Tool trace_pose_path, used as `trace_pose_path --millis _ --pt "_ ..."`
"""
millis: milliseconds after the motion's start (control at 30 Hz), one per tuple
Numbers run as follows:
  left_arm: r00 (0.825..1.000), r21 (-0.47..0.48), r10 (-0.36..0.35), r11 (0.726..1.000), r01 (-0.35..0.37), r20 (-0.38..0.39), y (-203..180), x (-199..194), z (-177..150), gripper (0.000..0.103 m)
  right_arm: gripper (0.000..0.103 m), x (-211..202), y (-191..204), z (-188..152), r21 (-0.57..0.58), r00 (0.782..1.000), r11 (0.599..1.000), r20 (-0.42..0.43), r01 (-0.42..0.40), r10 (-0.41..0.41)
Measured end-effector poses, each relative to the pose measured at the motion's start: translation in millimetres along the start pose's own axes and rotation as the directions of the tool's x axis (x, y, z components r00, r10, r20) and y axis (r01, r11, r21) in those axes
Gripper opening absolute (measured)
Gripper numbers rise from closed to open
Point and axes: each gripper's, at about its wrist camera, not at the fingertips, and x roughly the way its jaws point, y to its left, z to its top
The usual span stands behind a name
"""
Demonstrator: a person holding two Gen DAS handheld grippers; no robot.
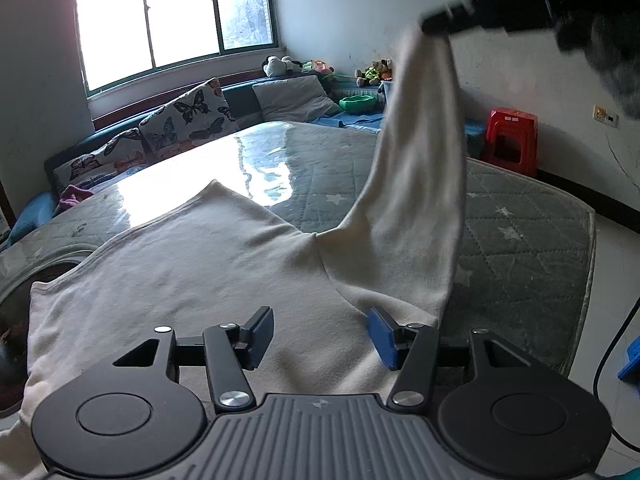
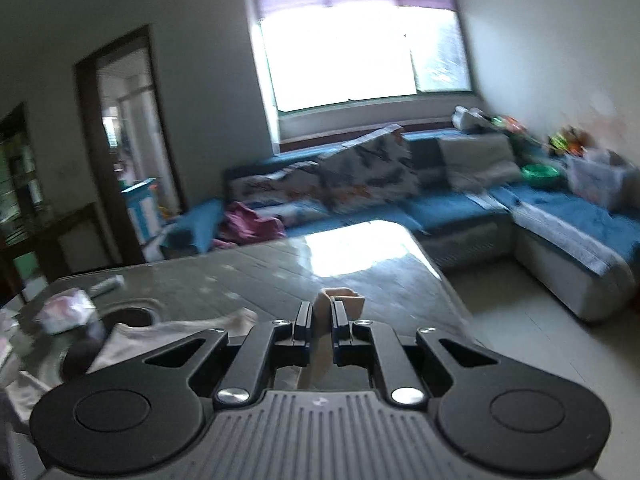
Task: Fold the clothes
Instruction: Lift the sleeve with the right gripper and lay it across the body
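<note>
Motion blur smears the right gripper (image 1: 436,26) at the top of the left wrist view, its housing cut off by the corner. The cream garment (image 1: 208,264) runs under the left gripper (image 1: 322,334), its near hem hidden. In the right wrist view, the sofa (image 2: 460,204) and the toys (image 2: 568,142) along the wall blur beyond telling.

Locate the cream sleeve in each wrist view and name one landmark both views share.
Left wrist: the cream sleeve rises right of centre, pinched at top by the right gripper.
Right wrist: bottom centre, only its cuff shows, clamped in the gripper.
Shared landmark: the butterfly cushion under the window.
</note>
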Motion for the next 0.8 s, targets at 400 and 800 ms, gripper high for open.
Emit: trace_pose_path --millis 400,800 --pt "1.0 -0.048 0.011 0.999 -0.01 0.016 16.3 -19.5 -8.1 0.059 0.008 6.3 89.2 25.4 -0.145 0.975 0.964 -0.035 -0.222 0.219" --pt "0.989 -0.186 0.146 0.973 -0.138 0.033 73.6 -67.9 -33.7 0.062 0.008 29.1 180.2 15.0 -0.244 0.899 0.867 -0.174 -0.435 0.402"
